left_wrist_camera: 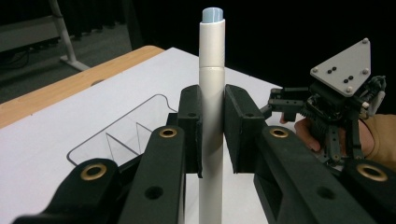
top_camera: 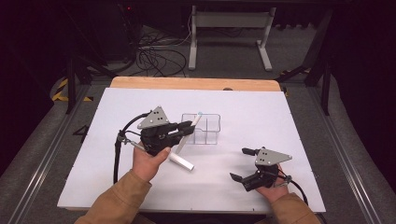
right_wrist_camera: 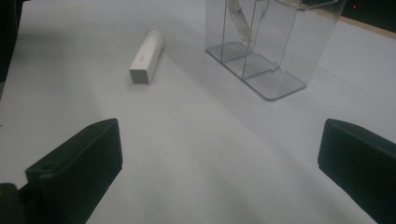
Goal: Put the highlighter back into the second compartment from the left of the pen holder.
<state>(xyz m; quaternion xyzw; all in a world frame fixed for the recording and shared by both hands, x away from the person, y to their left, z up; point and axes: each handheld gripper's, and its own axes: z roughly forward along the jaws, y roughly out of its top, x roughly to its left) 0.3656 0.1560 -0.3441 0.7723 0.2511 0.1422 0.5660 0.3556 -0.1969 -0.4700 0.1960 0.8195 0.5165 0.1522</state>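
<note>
Tilting left gripper [top_camera: 187,127] clamped on marker [top_camera: 189,133]

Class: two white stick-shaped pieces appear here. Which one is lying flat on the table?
The short square-ended white piece lies flat near the left hand. The long white pen is clamped in the left gripper.

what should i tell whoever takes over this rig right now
Left claw: shut on the white cylindrical pen with a pale blue tip, held over the clear plastic compartment box.
Right claw: open, holding nothing, resting near the front right of the white table.
White rectangular cap: lying flat on the table beside the box.
Done: pen picked up.
Left: probably lower the pen into a compartment and let go; the cap is untouched.
</note>
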